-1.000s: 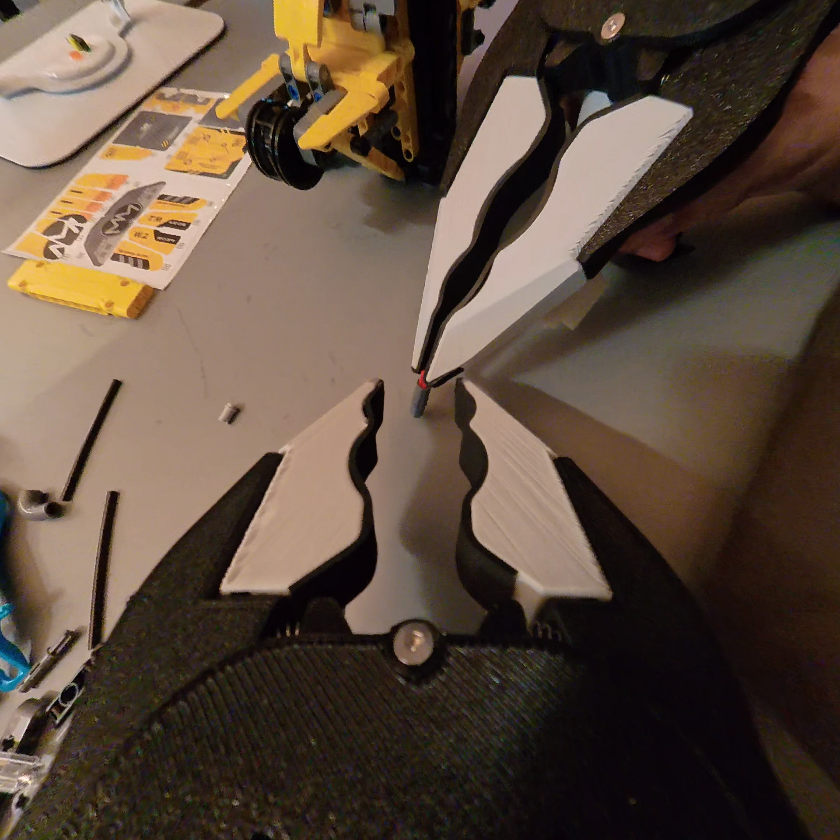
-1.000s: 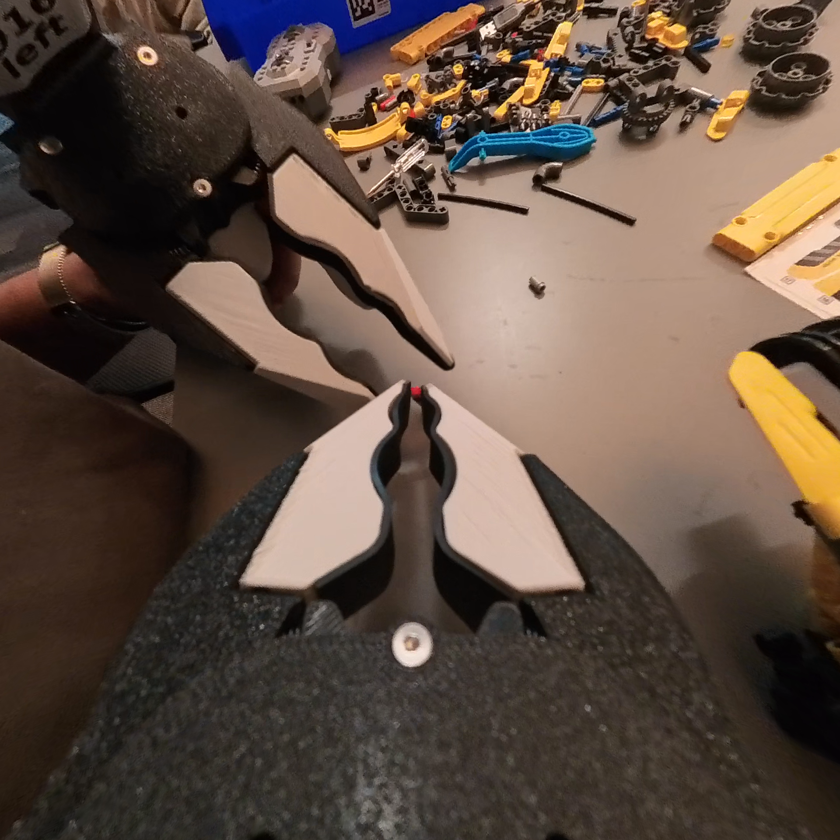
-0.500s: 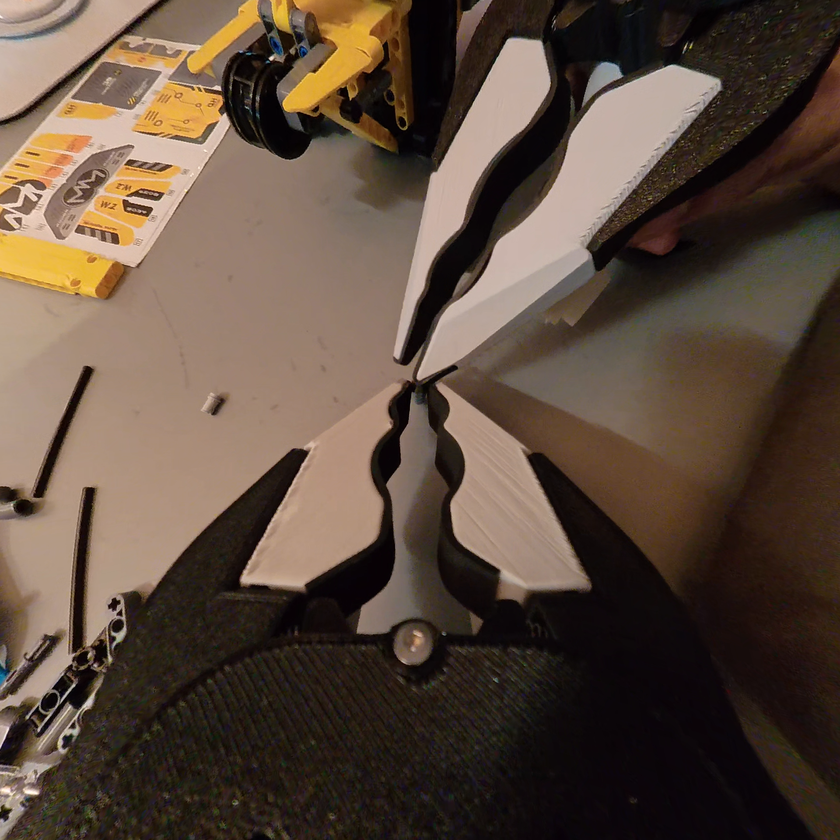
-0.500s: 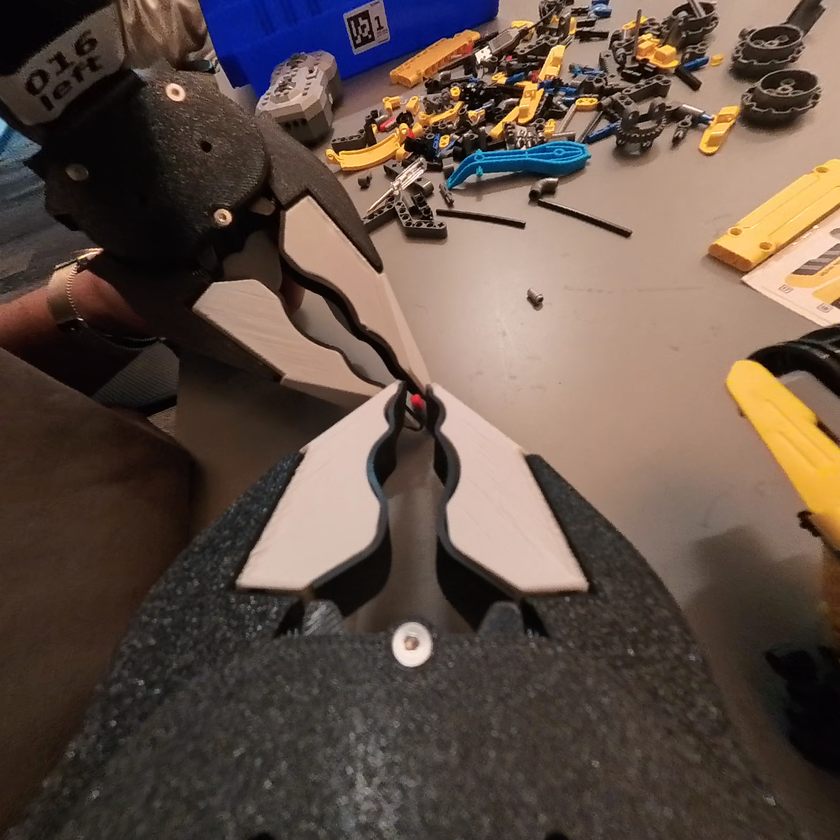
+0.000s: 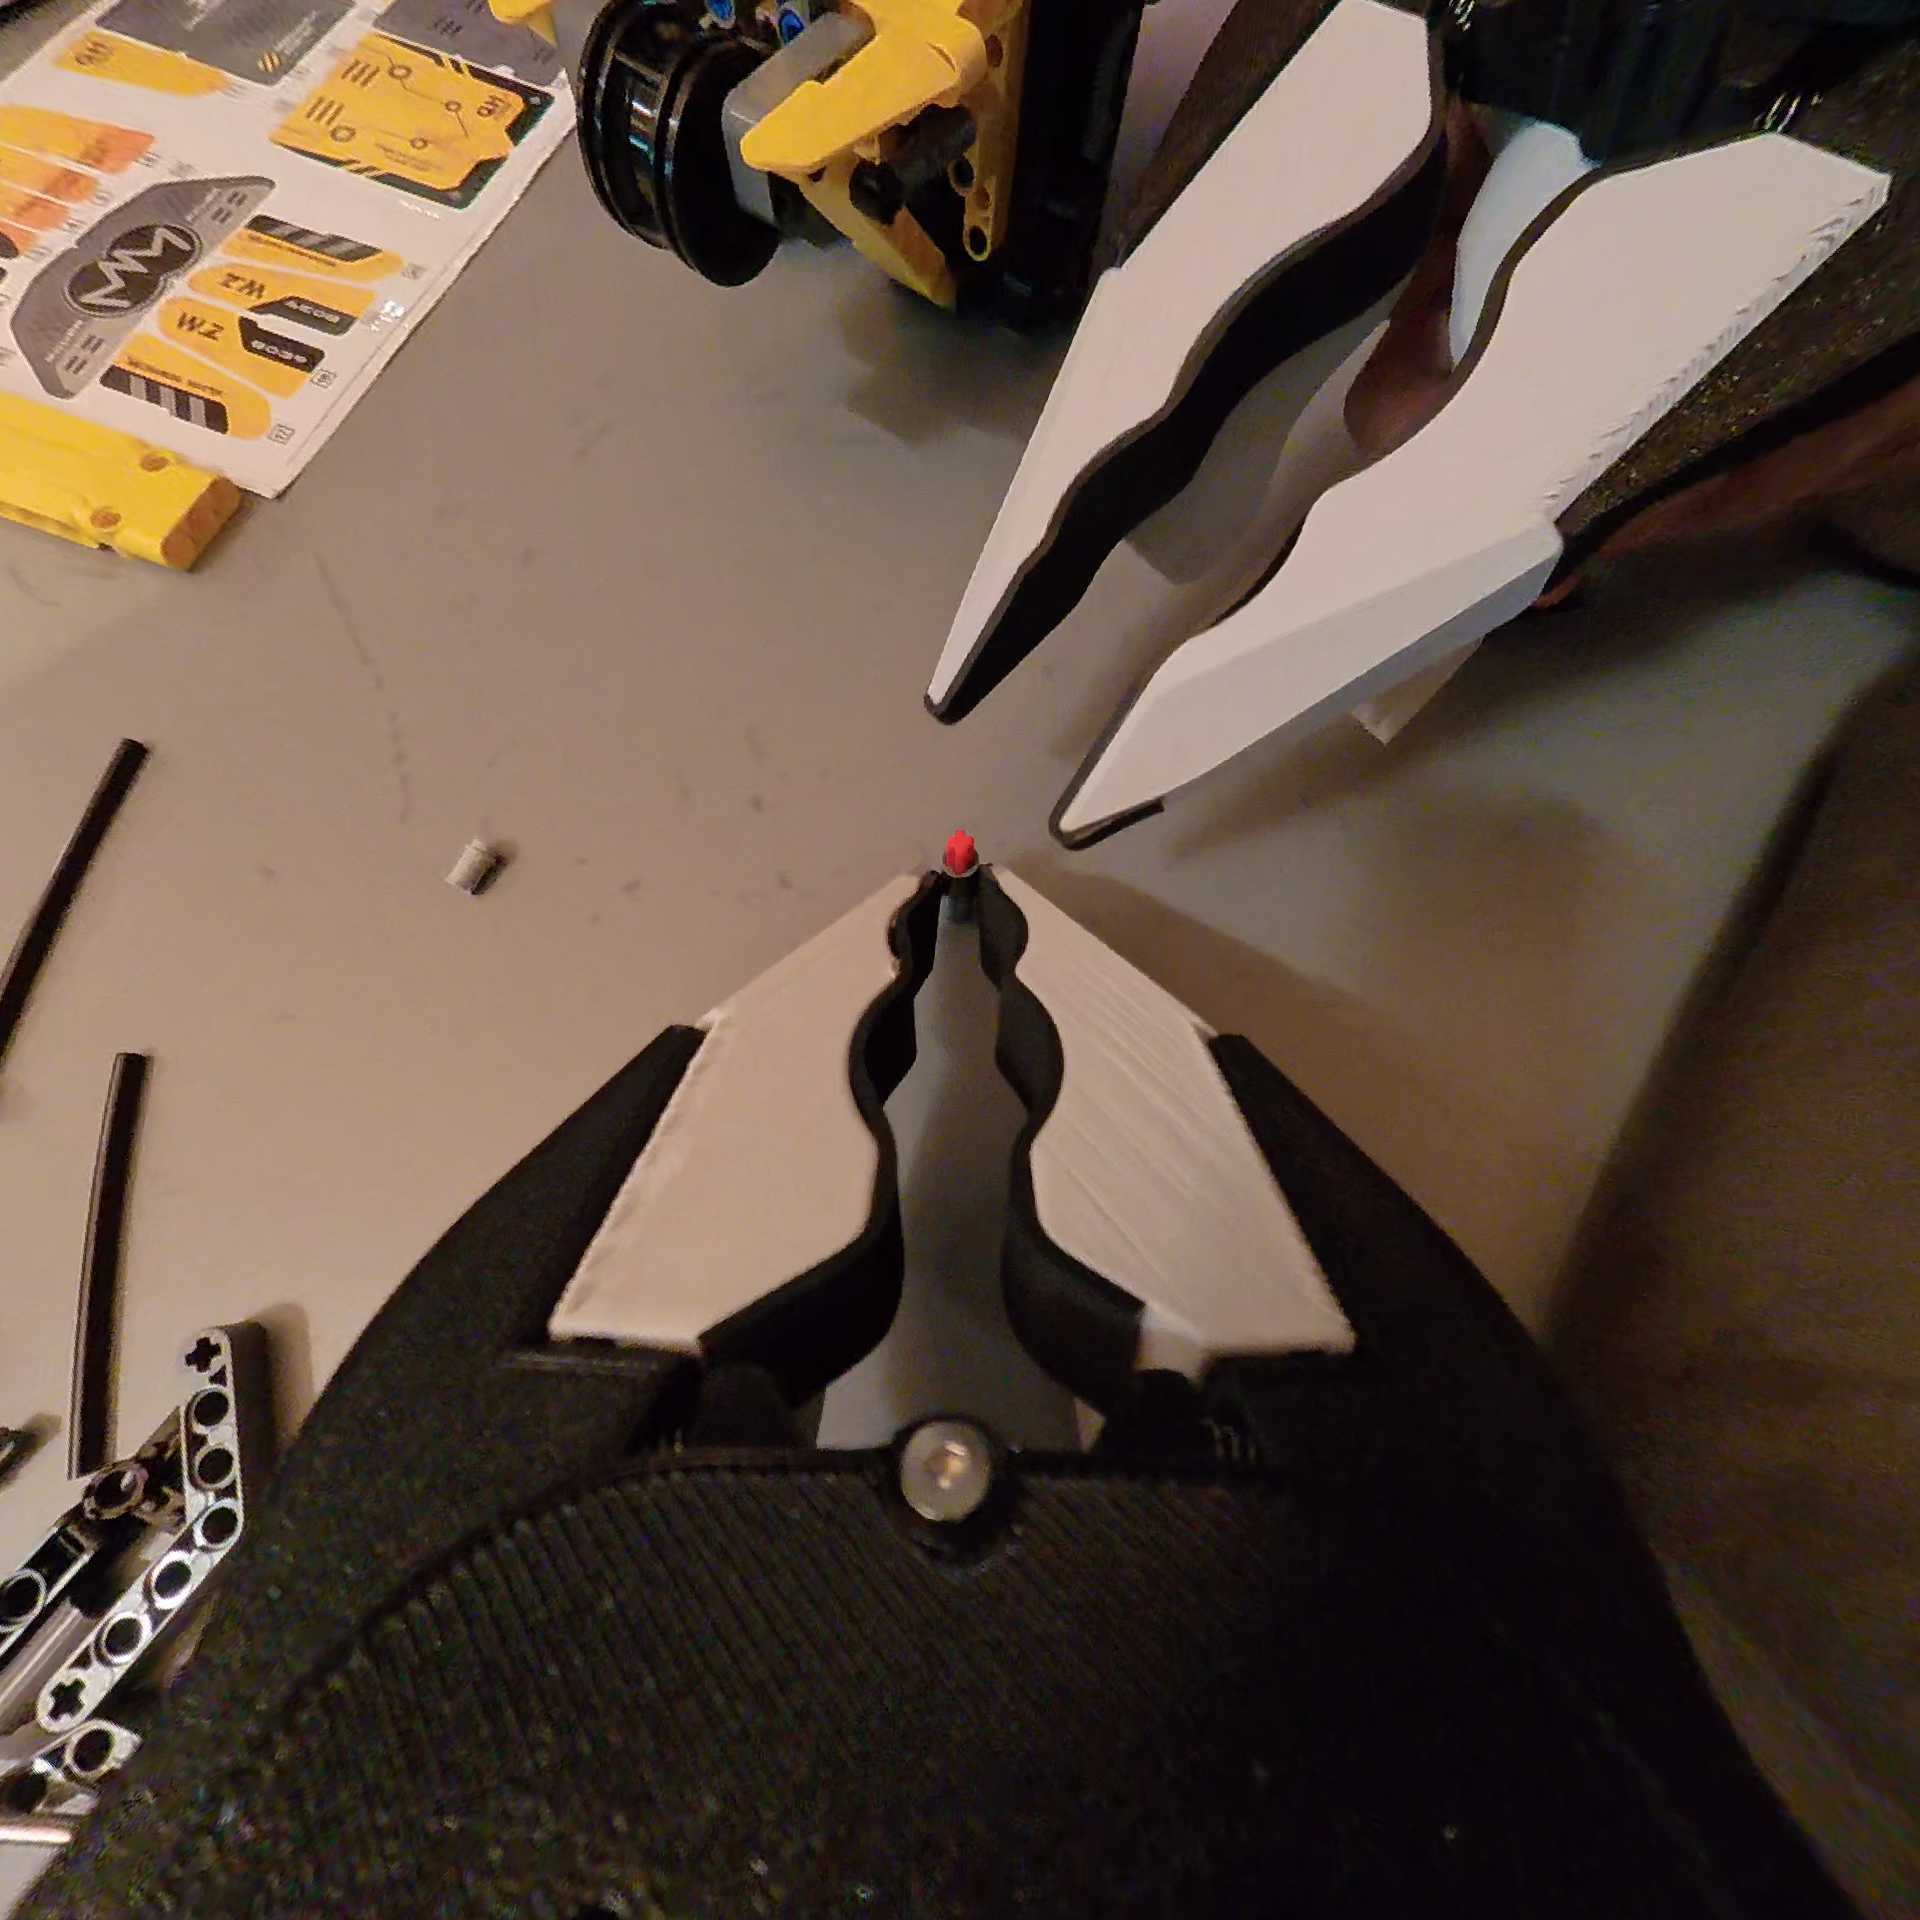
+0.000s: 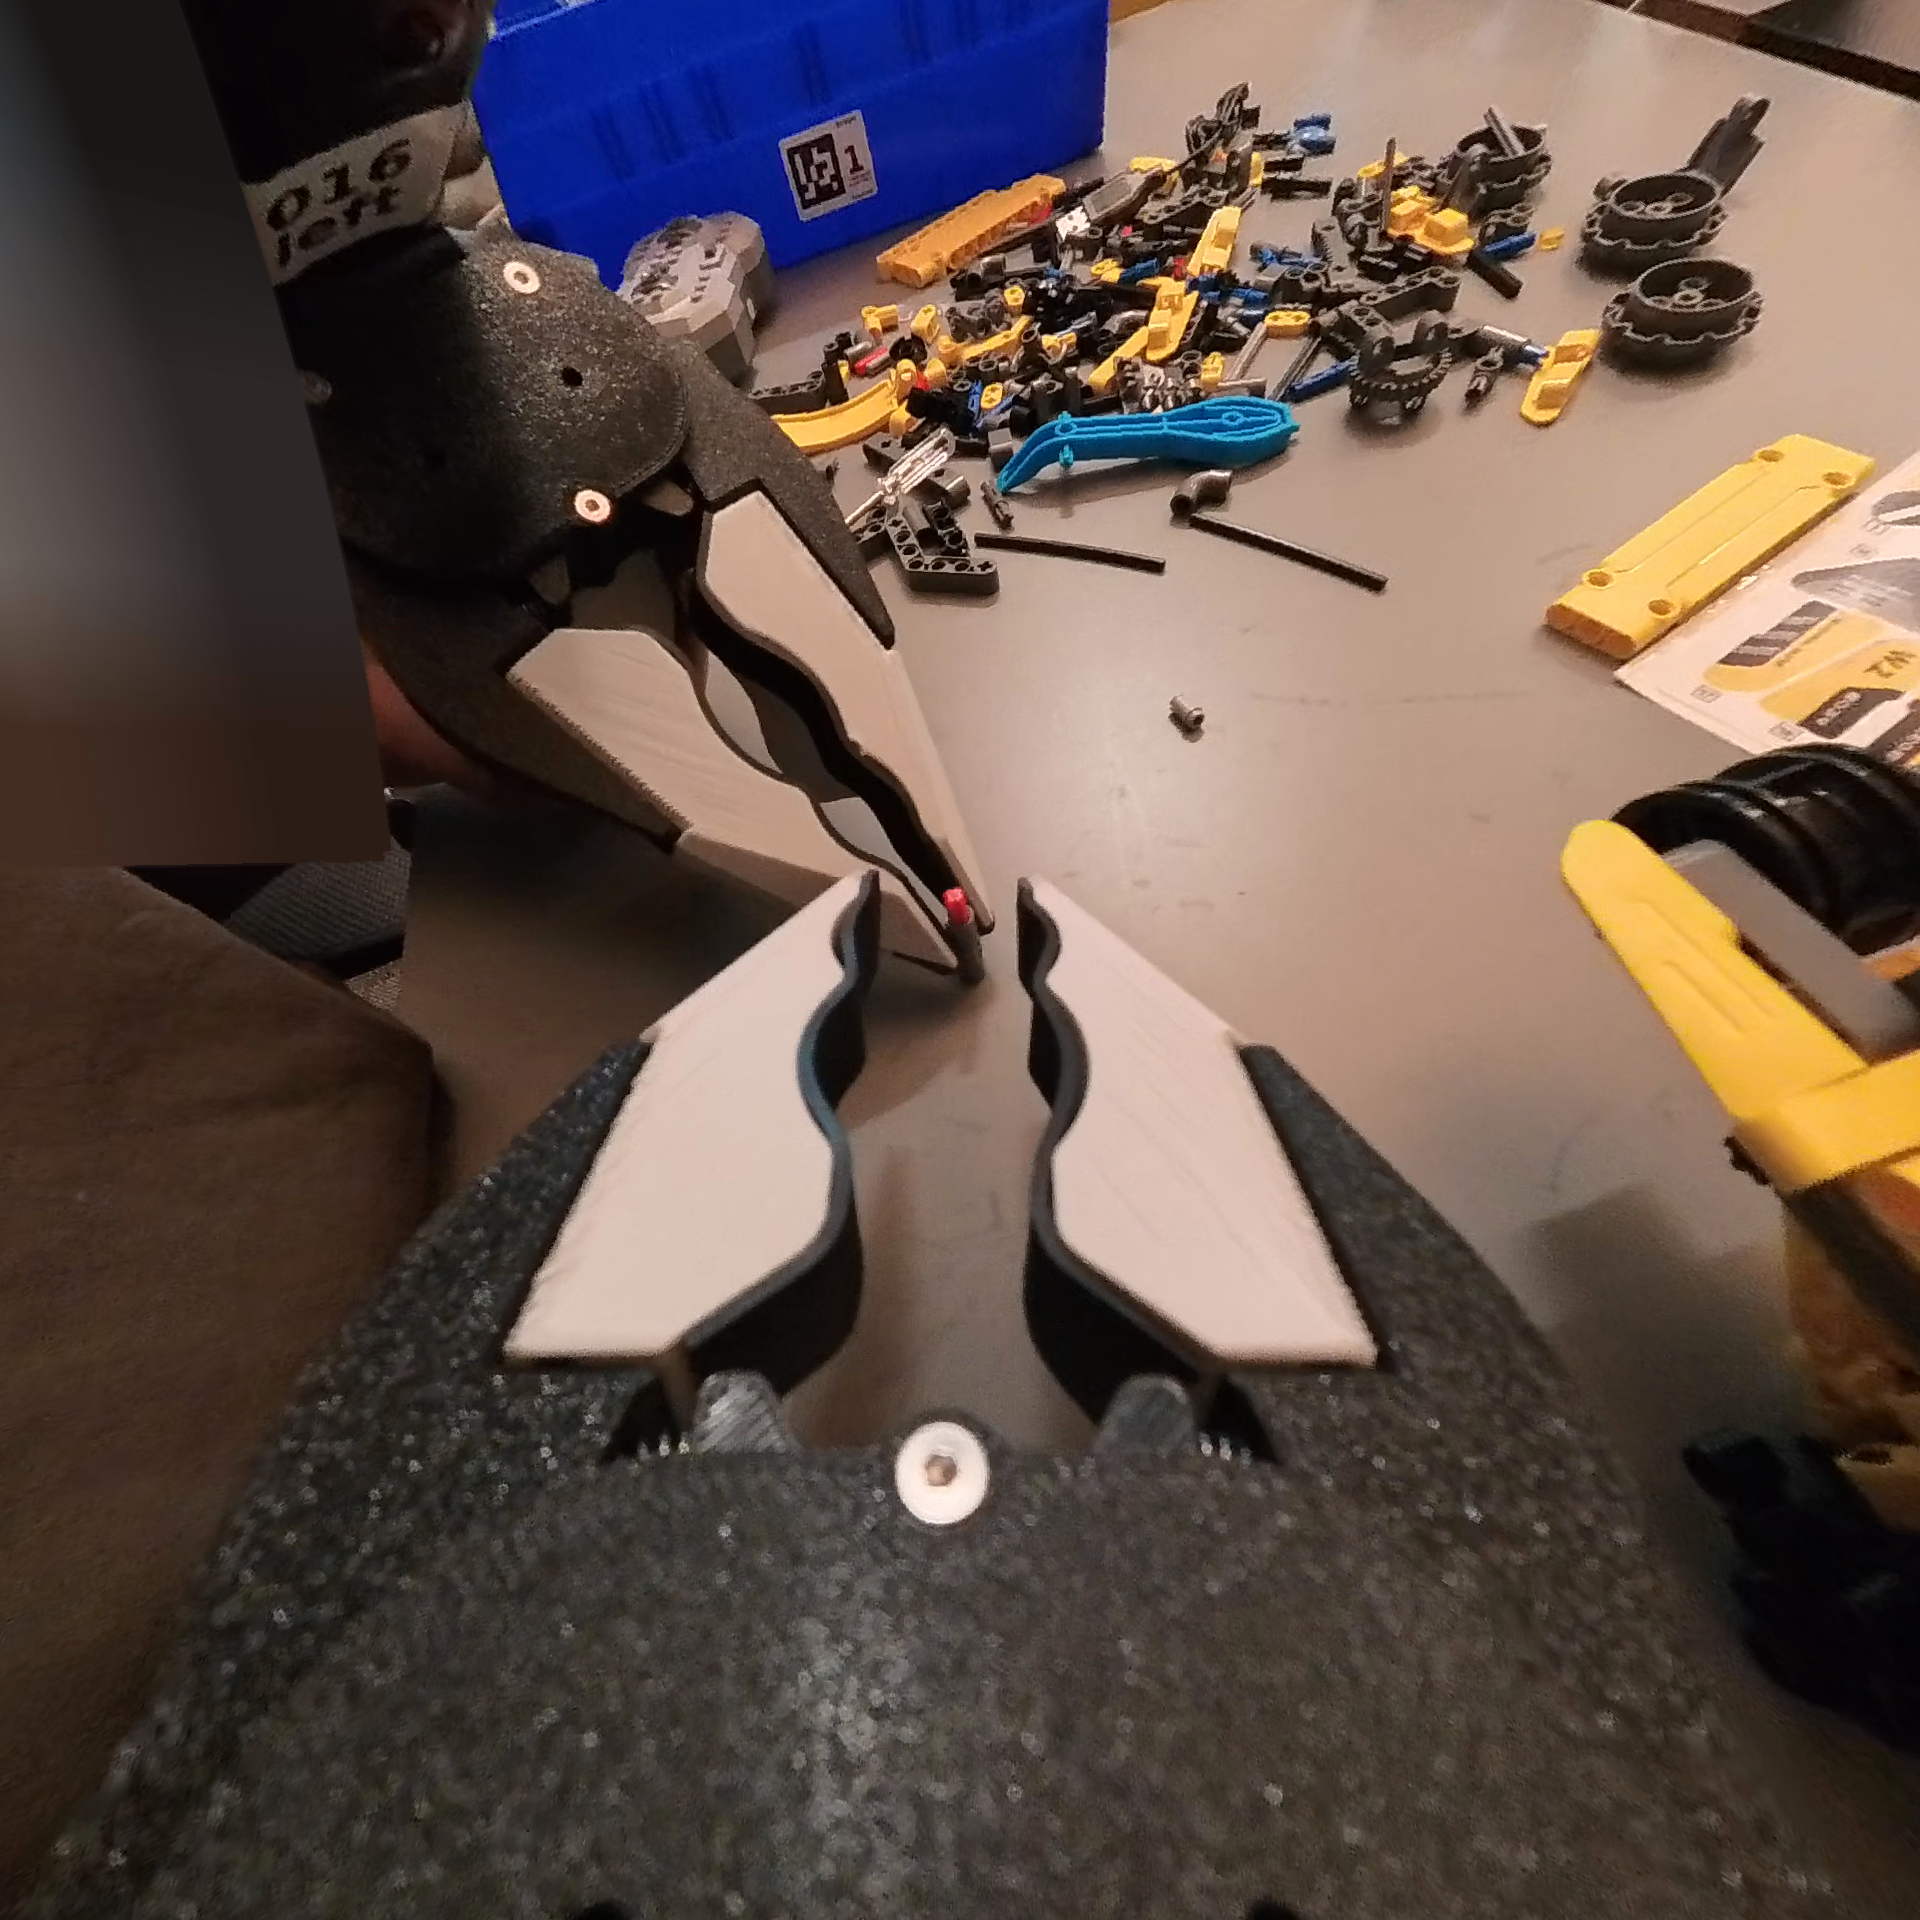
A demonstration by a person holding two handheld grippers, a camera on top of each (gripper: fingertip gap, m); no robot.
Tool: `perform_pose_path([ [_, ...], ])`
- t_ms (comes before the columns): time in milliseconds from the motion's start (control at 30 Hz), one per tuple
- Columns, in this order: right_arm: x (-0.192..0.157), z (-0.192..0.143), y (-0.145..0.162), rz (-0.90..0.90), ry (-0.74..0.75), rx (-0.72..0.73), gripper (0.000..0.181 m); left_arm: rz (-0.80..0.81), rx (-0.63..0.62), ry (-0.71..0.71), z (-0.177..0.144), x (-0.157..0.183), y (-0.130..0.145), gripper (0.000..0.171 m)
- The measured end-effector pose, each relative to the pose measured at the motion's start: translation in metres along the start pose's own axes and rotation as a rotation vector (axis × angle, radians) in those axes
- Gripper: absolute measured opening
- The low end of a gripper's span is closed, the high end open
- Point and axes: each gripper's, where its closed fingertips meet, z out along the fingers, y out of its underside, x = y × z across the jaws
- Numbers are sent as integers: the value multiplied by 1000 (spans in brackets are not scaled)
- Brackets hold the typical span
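My left gripper (image 5: 956,883) is shut on a small pin with a red tip and a dark grey shaft (image 5: 958,868), held just above the grey table. The same pin shows in the right wrist view (image 6: 964,930), pinched at the tip of the left gripper (image 6: 961,920). My right gripper (image 6: 940,894) is open and empty, its fingertips on either side of the pin without touching it. In the left wrist view the right gripper (image 5: 1023,774) hangs open just beyond the pin.
A yellow and black brick-built vehicle (image 5: 831,135) stands behind, also at the right edge in the right wrist view (image 6: 1766,1039). A sticker sheet (image 5: 208,239), a yellow panel (image 5: 94,499), black rods (image 5: 104,1247), a small grey stud (image 5: 475,864), a loose parts pile (image 6: 1195,332) and a blue bin (image 6: 790,114) lie around. Only a small space, under 4 cm, lies between the two pairs of fingers. The small grey stud (image 5: 475,864) is about equally far from each gripper, around 9 cm. My right wrist view (image 6: 1188,714) looks at it from another angle.
The pin has passed from my right gripper to my left. The left gripper closed on it, then the right gripper opened and drew back slightly.
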Motion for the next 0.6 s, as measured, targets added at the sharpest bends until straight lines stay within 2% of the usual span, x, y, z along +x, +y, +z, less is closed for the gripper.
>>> perform_pose_path([
  [600, 4, -8, 1, -9, 19, 16, 26, 13, -31, -4, 3, 1, 3, 6],
])
